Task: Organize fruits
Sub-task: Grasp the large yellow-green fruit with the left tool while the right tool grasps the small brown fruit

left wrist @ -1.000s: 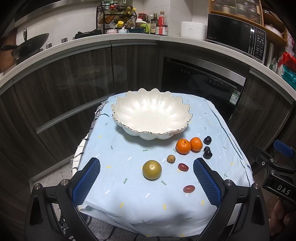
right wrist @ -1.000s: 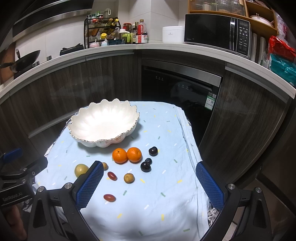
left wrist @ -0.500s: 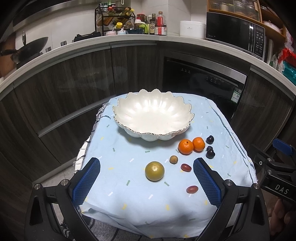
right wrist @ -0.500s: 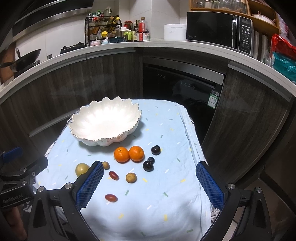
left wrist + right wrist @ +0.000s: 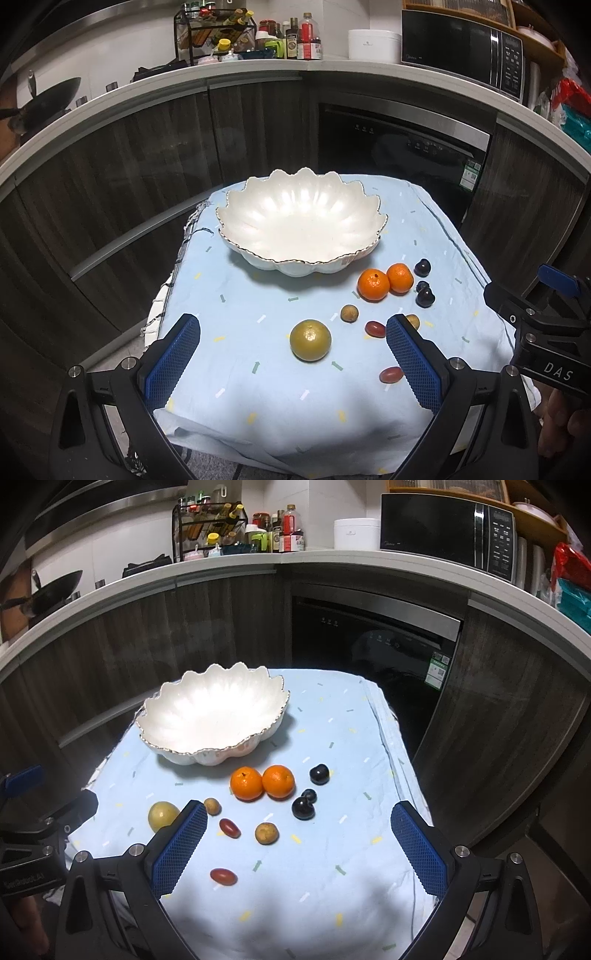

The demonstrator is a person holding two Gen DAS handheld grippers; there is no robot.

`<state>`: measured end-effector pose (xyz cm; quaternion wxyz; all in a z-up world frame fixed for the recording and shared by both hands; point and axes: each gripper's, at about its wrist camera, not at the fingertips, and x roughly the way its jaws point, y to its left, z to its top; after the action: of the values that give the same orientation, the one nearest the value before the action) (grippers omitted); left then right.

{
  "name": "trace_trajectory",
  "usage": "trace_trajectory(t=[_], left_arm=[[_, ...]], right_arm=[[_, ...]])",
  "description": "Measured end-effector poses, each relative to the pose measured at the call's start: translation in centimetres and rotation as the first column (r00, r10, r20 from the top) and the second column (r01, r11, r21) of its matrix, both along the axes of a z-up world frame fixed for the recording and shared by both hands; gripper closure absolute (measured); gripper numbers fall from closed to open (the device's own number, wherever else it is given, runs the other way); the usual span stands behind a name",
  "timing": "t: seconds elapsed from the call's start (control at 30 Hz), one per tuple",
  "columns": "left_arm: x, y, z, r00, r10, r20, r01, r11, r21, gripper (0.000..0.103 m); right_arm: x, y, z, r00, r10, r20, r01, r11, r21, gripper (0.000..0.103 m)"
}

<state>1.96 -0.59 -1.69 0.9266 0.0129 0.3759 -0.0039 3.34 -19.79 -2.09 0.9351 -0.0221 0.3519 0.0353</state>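
Note:
A white scalloped bowl [image 5: 376, 206] [image 5: 273, 686] stands empty at the back of a light blue cloth. In front of it lie two oranges [image 5: 373, 284] [image 5: 246, 783], three dark plums [image 5: 424, 297] [image 5: 303, 808], a yellow-green round fruit [image 5: 310, 340] [image 5: 162, 815], two small brown fruits [image 5: 349, 313] [image 5: 266, 833] and two red oval fruits [image 5: 390, 374] [image 5: 223, 876]. My left gripper [image 5: 291, 362] is open and empty, above the near edge, with the yellow-green fruit between its fingers. My right gripper [image 5: 299, 849] is open and empty, hovering before the fruits.
The cloth [image 5: 258, 376] covers a small table with drops on all sides. Dark cabinets and a dishwasher [image 5: 373, 638] stand behind it. The counter above holds a spice rack [image 5: 210, 531], a microwave [image 5: 447, 535] and a wok [image 5: 48, 101].
Both grippers have moved slightly forward and lower towards the table; the fruits and bowl look a little nearer. Nothing on the cloth has moved.

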Motion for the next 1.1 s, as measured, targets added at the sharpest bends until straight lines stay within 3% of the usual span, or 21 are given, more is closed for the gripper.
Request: trace_trajectory(t=[0.9, 1.1], left_arm=[[4.5, -0.5, -6.1, 0.997, -0.045, -0.07, 0.045, 0.999, 0.008, 0.001], [5.2, -0.8, -7.7, 0.995, -0.052, -0.084, 0.052, 0.999, 0.003, 0.001]], right_arm=[[4.0, 1.8, -4.4, 0.997, 0.062, -0.04, -0.064, 0.997, -0.037, 0.002], [5.0, 2.0, -6.0, 0.994, 0.085, -0.074, -0.088, 0.996, -0.032, 0.017]])
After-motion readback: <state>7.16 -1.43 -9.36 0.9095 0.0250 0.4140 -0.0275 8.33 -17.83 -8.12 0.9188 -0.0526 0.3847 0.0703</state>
